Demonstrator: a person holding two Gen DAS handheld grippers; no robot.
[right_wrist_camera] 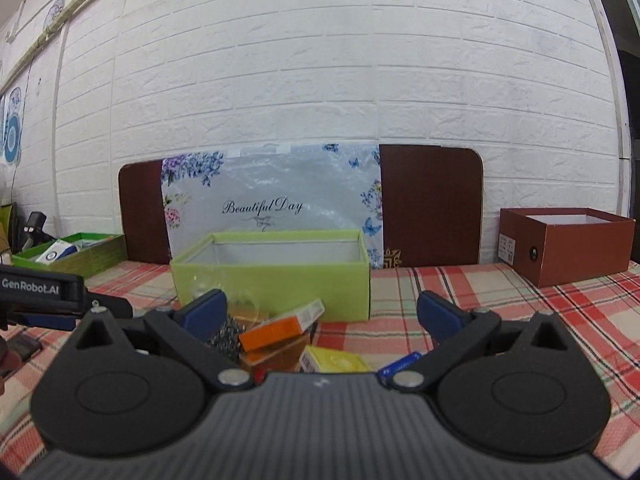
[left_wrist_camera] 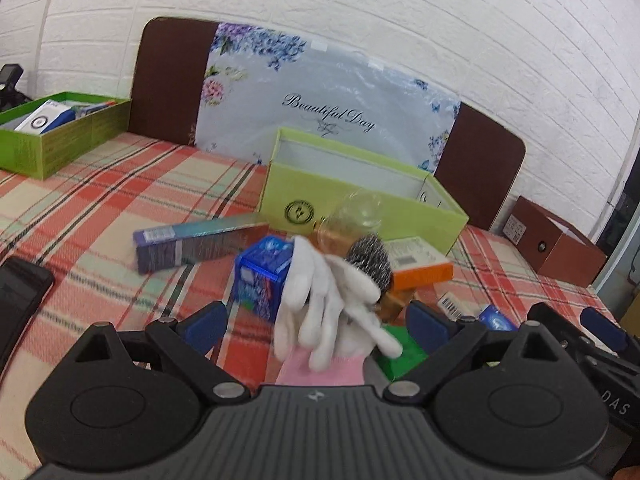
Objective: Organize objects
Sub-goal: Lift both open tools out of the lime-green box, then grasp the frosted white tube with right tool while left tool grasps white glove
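A pile of objects lies on the plaid tablecloth in front of an open light-green box [left_wrist_camera: 360, 200]. In the left wrist view my left gripper [left_wrist_camera: 316, 322] is open, with a white glove with a pink cuff [left_wrist_camera: 332, 304] between its fingers, not gripped. Behind it are a blue box [left_wrist_camera: 262, 276], a long purple box [left_wrist_camera: 192, 246], a steel scourer [left_wrist_camera: 370, 260], an orange box [left_wrist_camera: 420, 266] and a clear cup [left_wrist_camera: 356, 212]. My right gripper [right_wrist_camera: 320, 314] is open and empty above the orange box [right_wrist_camera: 280, 326], a yellow box [right_wrist_camera: 332, 360] and the scourer [right_wrist_camera: 226, 338].
A second green box [left_wrist_camera: 60, 136] holding items stands at the far left. A brown box [right_wrist_camera: 568, 244] stands at the right. A floral board [right_wrist_camera: 272, 200] leans on the brick wall. A black phone [left_wrist_camera: 18, 300] lies at the left. The left gripper's body [right_wrist_camera: 40, 292] shows at the left of the right view.
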